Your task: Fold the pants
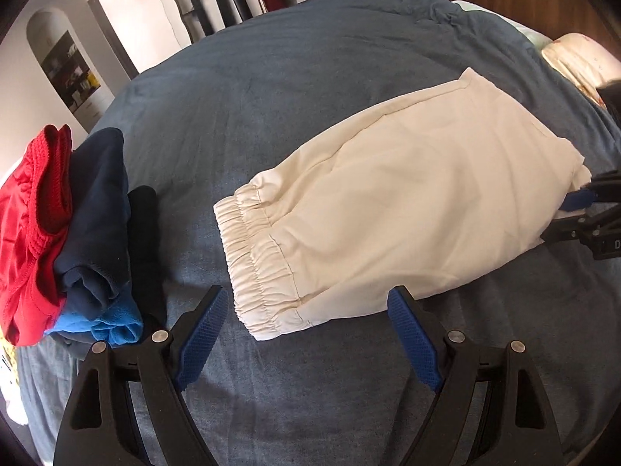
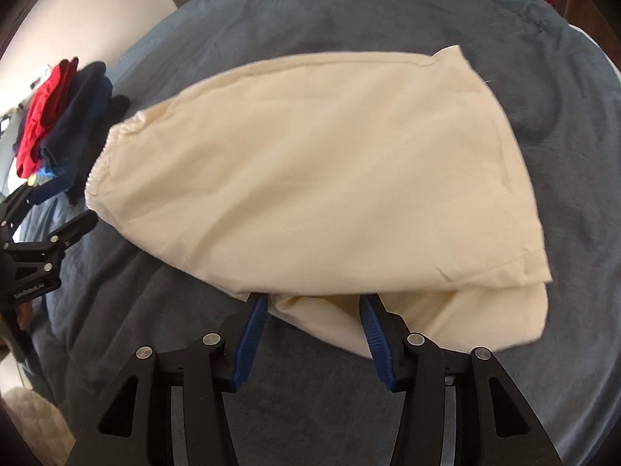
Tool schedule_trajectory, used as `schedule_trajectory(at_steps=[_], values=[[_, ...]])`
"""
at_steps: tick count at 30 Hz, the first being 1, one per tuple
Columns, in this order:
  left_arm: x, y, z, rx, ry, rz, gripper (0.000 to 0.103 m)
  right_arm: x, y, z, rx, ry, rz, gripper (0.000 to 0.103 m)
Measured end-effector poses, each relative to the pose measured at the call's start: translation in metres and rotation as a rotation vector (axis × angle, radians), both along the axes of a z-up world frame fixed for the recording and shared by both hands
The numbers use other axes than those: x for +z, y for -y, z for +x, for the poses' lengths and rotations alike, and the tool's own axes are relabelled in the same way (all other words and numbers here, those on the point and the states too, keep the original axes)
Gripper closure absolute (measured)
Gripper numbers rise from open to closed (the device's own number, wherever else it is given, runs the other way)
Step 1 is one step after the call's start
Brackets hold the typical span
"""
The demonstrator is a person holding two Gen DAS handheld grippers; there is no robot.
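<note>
Cream pants (image 1: 396, 202) lie folded on the blue bedspread (image 1: 271, 89), elastic waistband (image 1: 256, 268) toward the left. My left gripper (image 1: 308, 303) is open, its fingers on either side of the waistband corner, just at the near edge. My right gripper (image 2: 312, 306) is open at the pants' (image 2: 310, 163) other end, its blue pads (image 2: 250, 334) astride the lower cloth layer. The right gripper also shows at the right edge of the left wrist view (image 1: 578, 209), and the left gripper at the left edge of the right wrist view (image 2: 58, 213).
A stack of folded clothes, red, navy and bright blue (image 1: 66, 233), sits on the bed left of the pants; it also shows in the right wrist view (image 2: 62, 116). A pillow (image 1: 578, 62) lies at the far right. Wall, shelf niche and hanging clothes stand beyond the bed.
</note>
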State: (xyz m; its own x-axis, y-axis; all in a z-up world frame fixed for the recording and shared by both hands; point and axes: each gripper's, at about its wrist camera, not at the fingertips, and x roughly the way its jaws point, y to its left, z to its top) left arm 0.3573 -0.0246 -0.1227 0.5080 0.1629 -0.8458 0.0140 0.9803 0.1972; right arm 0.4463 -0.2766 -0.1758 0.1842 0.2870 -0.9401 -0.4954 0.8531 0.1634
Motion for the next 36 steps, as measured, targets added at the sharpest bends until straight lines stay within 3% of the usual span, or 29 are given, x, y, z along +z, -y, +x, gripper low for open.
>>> schedule_trajectory(at_steps=[5,10,18,27,32,36], values=[[-0.007,-0.012,0.010,0.036,-0.011,-0.005,0.019,0.007,-0.017,0.009,0.096,0.004,0.051,0.053],[-0.012,-0.019,0.017,0.035,-0.005,0.001,0.018,0.007,-0.031,0.015,0.147,0.032,0.033,0.053],[-0.015,-0.014,0.017,-0.006,0.005,0.038,0.018,-0.007,-0.021,-0.001,0.129,-0.039,0.027,0.054],[-0.016,-0.016,0.017,-0.017,0.007,0.036,0.018,-0.005,-0.016,-0.003,0.101,-0.041,0.049,0.070],[-0.015,-0.016,0.016,-0.017,0.006,0.030,0.018,0.003,-0.017,-0.015,0.121,-0.027,0.036,0.088],[-0.013,-0.012,0.014,-0.044,0.015,0.035,0.018,0.011,-0.019,-0.033,0.126,-0.010,0.011,0.090]])
